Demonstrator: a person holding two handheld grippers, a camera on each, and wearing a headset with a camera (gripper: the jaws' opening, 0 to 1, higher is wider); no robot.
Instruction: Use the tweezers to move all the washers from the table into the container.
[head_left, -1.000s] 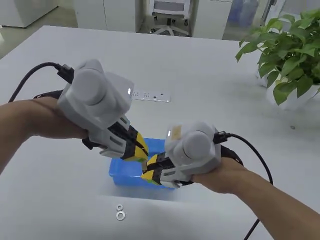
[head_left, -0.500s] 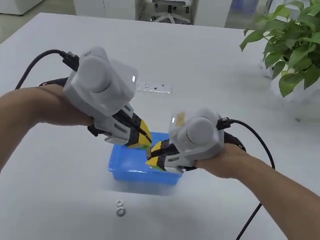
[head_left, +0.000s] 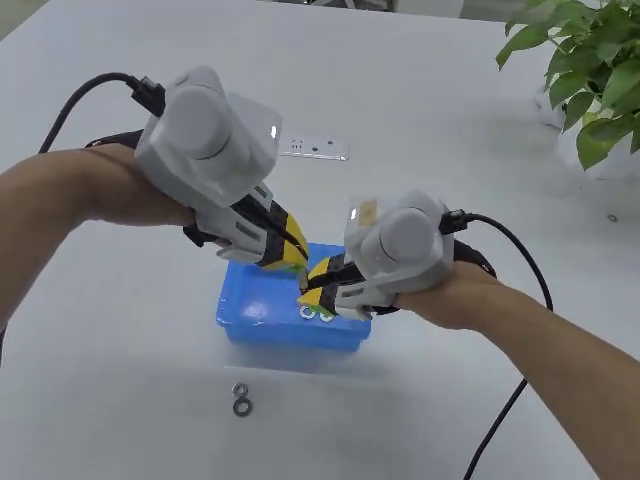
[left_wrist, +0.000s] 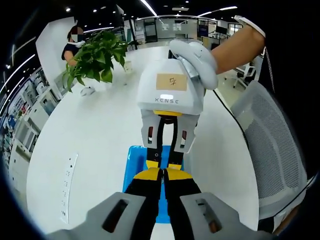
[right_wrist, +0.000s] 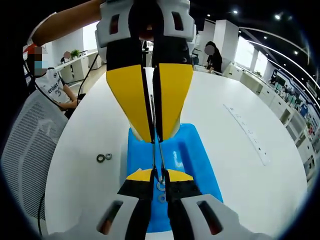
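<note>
place: office | cues: mesh chair, potted plant, white table

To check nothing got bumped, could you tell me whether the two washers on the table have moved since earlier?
No. The washers keep their spot off the near-left corner of the blue container; the camera shifted.

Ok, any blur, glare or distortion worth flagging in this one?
Head view: sharp, evenly lit, soft shadow under the blue container, table washers crisp. Left gripper view: heavy fisheye bending, ceiling lights streak. Right gripper view: same bending; the left gripper looms large, its jaws pinching tweezers that read as a thin line.
</note>
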